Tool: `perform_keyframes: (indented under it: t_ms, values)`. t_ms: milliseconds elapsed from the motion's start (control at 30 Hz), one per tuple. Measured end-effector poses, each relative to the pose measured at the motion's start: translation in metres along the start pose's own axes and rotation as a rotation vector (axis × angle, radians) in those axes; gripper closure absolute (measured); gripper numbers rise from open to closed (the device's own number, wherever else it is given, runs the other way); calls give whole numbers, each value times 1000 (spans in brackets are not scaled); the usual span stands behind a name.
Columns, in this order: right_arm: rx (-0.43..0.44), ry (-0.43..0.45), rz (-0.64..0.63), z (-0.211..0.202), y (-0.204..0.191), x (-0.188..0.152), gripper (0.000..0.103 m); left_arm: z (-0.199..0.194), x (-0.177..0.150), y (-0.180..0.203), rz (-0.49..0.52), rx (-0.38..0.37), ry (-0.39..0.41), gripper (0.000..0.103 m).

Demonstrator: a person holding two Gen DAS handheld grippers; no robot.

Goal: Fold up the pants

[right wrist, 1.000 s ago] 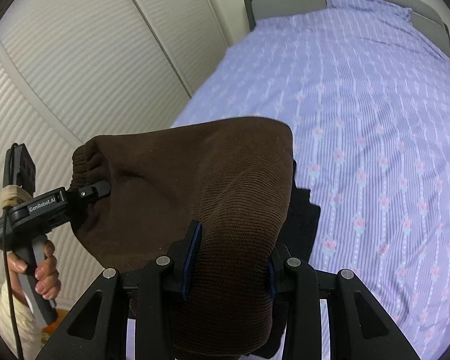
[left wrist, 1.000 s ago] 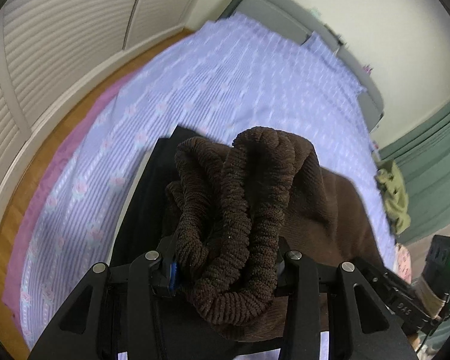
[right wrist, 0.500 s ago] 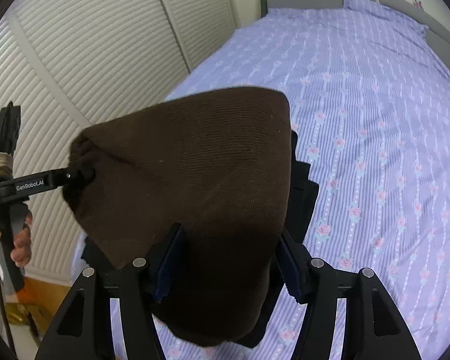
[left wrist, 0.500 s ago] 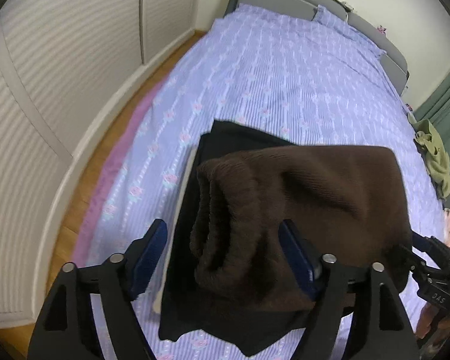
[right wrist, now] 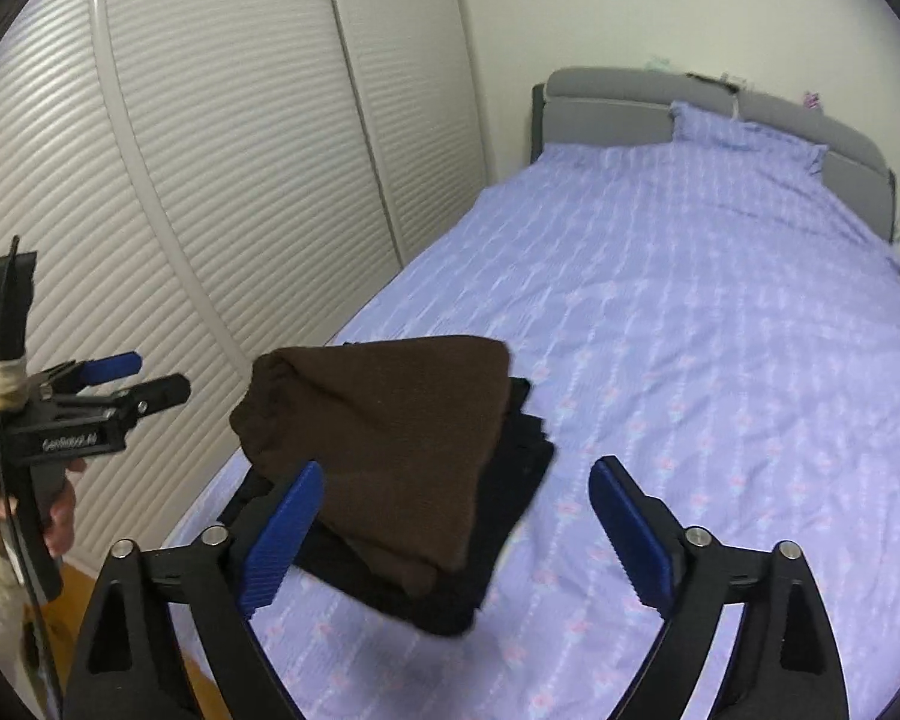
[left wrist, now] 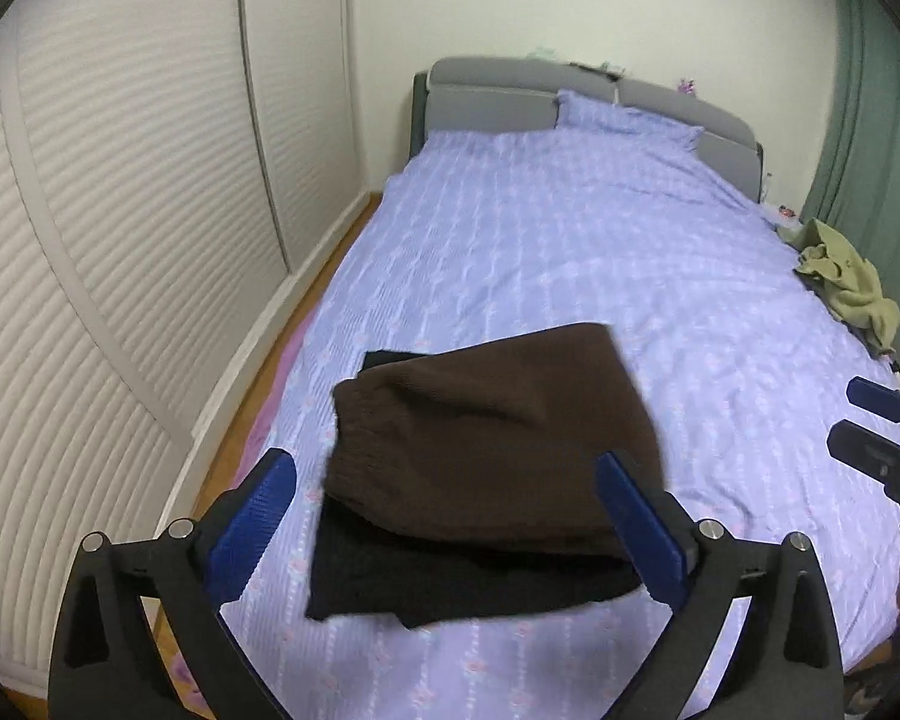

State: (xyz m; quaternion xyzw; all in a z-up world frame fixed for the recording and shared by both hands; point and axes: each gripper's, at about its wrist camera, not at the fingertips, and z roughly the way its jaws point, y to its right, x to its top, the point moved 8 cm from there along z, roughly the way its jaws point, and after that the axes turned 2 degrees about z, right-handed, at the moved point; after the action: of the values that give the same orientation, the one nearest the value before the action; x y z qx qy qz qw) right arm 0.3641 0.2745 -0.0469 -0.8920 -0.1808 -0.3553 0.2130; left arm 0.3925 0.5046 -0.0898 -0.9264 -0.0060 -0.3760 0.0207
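The folded brown pants (left wrist: pixel 486 438) lay on top of a flat black garment (left wrist: pixel 450 585), and the pair rested on the near left part of the bed (left wrist: pixel 570 252). We saw the brown knit bundle as a thick, rounded block, its gathered waistband turned toward the left edge of the bed, with the black cloth showing beneath it on the near side and along the right. In the right wrist view the same pants (right wrist: pixel 390 438) sat squarely over the black garment (right wrist: pixel 510 480), no tool touching either.

Our left tongs (left wrist: pixel 444 522) stood wide apart, having just been opening, with nothing between the blue pads (left wrist: pixel 252 522); the pants showed beyond the gap, clear of both. Our right tongs (right wrist: pixel 456 528) had likewise just been opening and stood apart, gripping nothing, the pads (right wrist: pixel 282 534) clear of the cloth. From the right wrist view we could see the left tongs (right wrist: pixel 144 378) out at the left, carried by a hand (right wrist: pixel 60 510) and held away from the pile.

The bed wore a lilac sheet with a small flower print. A matching pillow (left wrist: pixel 624 114) leaned on the grey headboard (left wrist: pixel 492 90) at the far end. A crumpled olive-green cloth (left wrist: pixel 846 282) lay at the far right edge of the bed. White louvred wardrobe doors (left wrist: pixel 120 228) ran along the left, with a strip of wooden floor (left wrist: pixel 252 420) between them and the bed, and a green curtain (left wrist: pixel 864 120) hung at the far right.
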Motion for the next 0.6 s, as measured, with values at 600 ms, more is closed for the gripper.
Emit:
perform_keyframes:
  t_ms: [600]
  values:
    - [-249,69,147,-233,102,-122,11,-167,-74,193,24,-125,102,0]
